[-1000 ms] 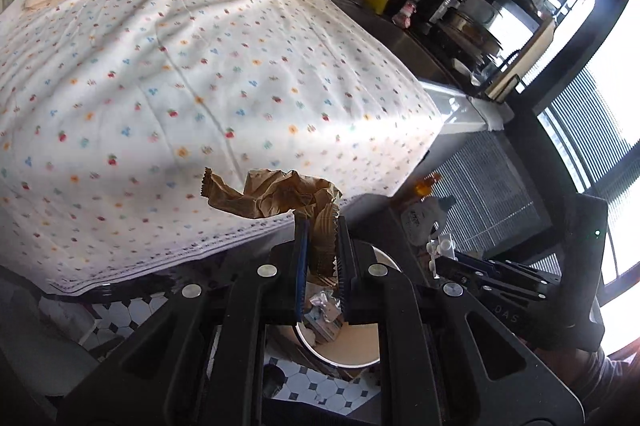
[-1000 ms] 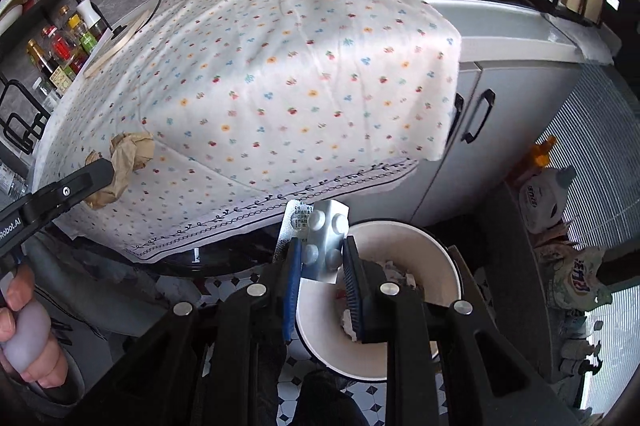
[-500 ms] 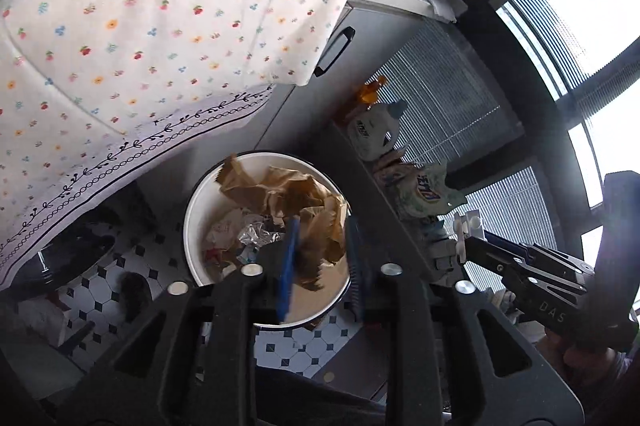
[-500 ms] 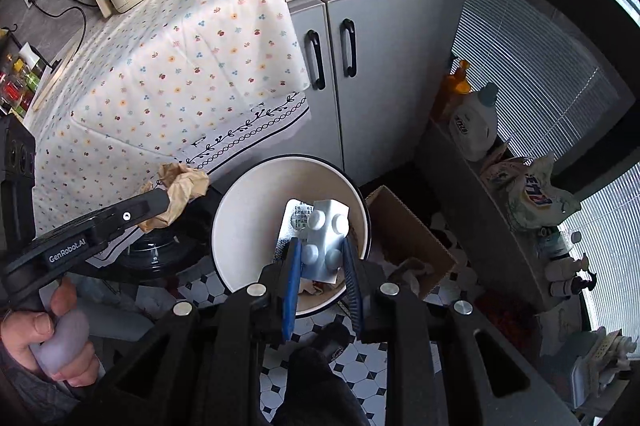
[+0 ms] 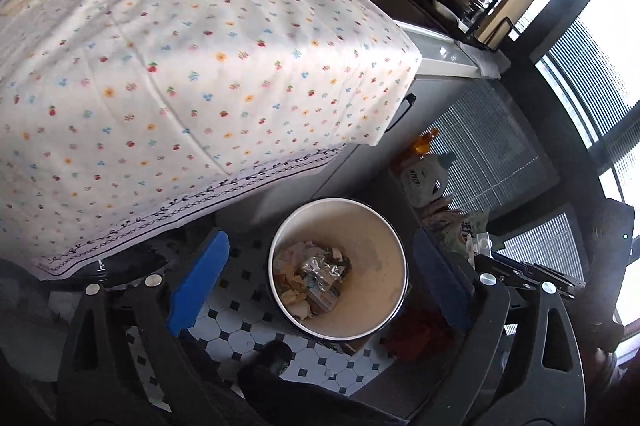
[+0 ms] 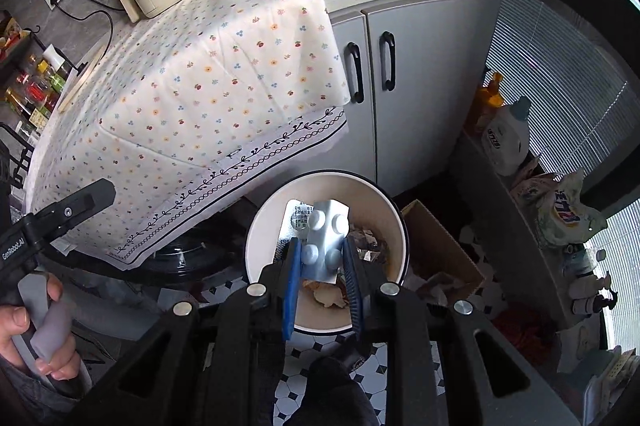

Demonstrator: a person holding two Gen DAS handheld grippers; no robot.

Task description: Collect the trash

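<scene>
Your left tongs [image 5: 320,278] point down over the white bin [image 5: 384,238] on the tiled floor, spread wide apart with nothing between them; crumpled trash [image 5: 316,278] lies at the bin's bottom. Your right tongs [image 6: 322,262] also tilt down above the bin [image 6: 256,226], clamped on a silver blister pack [image 6: 326,238] that stands up between the blue pads. The cloth-covered tabletop [image 6: 192,86] sits just beside the bin
</scene>
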